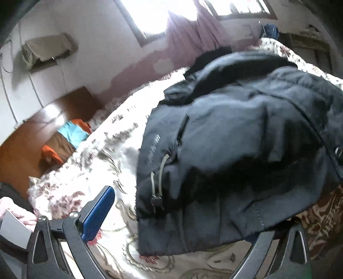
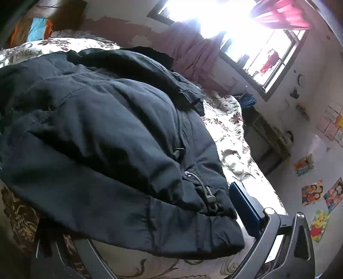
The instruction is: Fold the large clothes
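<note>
A large dark navy padded jacket (image 1: 235,150) lies on a floral bedspread (image 1: 90,163), its hem towards me, with a grey drawcord and toggle (image 1: 156,193) near the hem. It also shows in the right wrist view (image 2: 107,139). My left gripper (image 1: 178,216) is open: its left blue-padded finger (image 1: 98,214) stands free over the bedspread, and the right finger is hidden under the jacket hem. My right gripper (image 2: 139,216) is open too: its right blue-padded finger (image 2: 244,206) is beside the hem, and the left finger is hidden under the jacket.
The bed (image 2: 231,137) runs to a wall with bright windows (image 2: 214,19) and pink curtains (image 1: 193,32). A wooden headboard (image 1: 32,128) with orange and blue cloth (image 1: 70,133) is at left. A shelf (image 2: 272,137) and wall stickers (image 2: 313,191) are right of the bed.
</note>
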